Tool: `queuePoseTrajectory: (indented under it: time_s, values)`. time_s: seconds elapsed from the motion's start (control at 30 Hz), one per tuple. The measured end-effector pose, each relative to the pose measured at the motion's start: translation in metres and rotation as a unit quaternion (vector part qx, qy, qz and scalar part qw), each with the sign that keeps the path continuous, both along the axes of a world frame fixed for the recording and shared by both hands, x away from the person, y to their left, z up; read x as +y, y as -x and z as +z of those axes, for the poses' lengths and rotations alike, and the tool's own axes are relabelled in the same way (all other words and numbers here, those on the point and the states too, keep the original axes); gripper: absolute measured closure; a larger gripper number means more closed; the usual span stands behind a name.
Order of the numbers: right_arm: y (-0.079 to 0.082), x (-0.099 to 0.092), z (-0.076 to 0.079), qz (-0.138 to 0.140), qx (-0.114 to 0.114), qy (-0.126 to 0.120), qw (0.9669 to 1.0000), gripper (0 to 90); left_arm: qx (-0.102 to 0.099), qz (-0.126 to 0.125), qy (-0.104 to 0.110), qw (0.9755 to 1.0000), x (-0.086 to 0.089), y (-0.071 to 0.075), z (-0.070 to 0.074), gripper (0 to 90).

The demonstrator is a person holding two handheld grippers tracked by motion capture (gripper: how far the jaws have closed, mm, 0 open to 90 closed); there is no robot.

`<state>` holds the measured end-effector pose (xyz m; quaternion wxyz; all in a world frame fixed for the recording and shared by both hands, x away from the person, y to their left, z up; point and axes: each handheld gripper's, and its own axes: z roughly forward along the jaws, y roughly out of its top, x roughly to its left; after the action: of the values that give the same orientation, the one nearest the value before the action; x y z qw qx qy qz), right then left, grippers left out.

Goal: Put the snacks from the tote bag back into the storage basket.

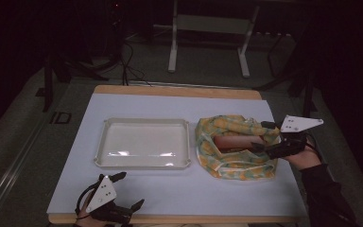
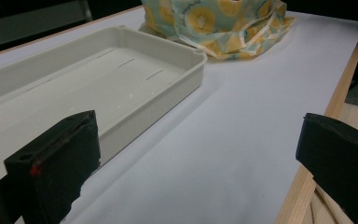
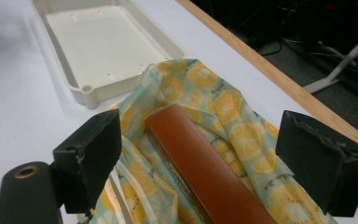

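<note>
Nearest in the high view, at about 7 o'clock on the table, the left gripper rests by the front edge, its jaws wide apart with nothing between them. Past it, toward the centre, sits the tray, bare inside. At 3 o'clock lies the bag, a cloth with a lemon print, its mouth open around the box, a long red-brown carton lying flat inside. The right gripper hovers at the bag's right edge, jaws spread wide and gripping nothing

The step in hand looks like drawing the box out of the bag. To do it well, I would bring the jaws down astride the box's near end, clear of the loose cloth, and close on the carton alone, so the fabric does not come along

Only the right gripper view makes plain that the box sits between the jaws yet untouched, and shows its sharp edges. From the left gripper view the bag reads as closed folds, the box hidden, but the tray's inner ridges are clear
</note>
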<state>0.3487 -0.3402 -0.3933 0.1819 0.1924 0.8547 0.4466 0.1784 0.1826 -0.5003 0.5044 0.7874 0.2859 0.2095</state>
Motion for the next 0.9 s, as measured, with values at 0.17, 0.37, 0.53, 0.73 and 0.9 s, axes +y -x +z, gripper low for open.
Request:
queuePoseTrajectory:
  time_s: [0.17,0.37,0.53,0.73,0.9]
  values:
    - [-0.014,0.003,-0.001,0.013,0.014,0.009,0.9998,14.9,0.0,-0.001,-0.001,1.0,0.0,0.0,0.0,0.0]
    - [-0.027,0.009,-0.004,0.027,0.021,0.024,0.9991,15.1,0.001,-0.001,-0.001,1.0,0.0,0.0,-0.001,0.0]
    - [-0.038,0.009,-0.009,0.033,0.036,0.033,0.9982,17.4,-0.001,-0.004,-0.002,1.0,0.001,0.0,-0.001,0.0]
    - [-0.046,0.011,-0.022,0.043,0.044,0.077,0.9952,20.3,-0.002,-0.007,-0.003,1.0,0.0,0.0,-0.001,0.0]
    - [-0.053,0.01,-0.034,0.04,0.048,0.11,0.992,21.7,-0.003,-0.008,-0.001,1.0,0.0,0.0,-0.001,0.0]
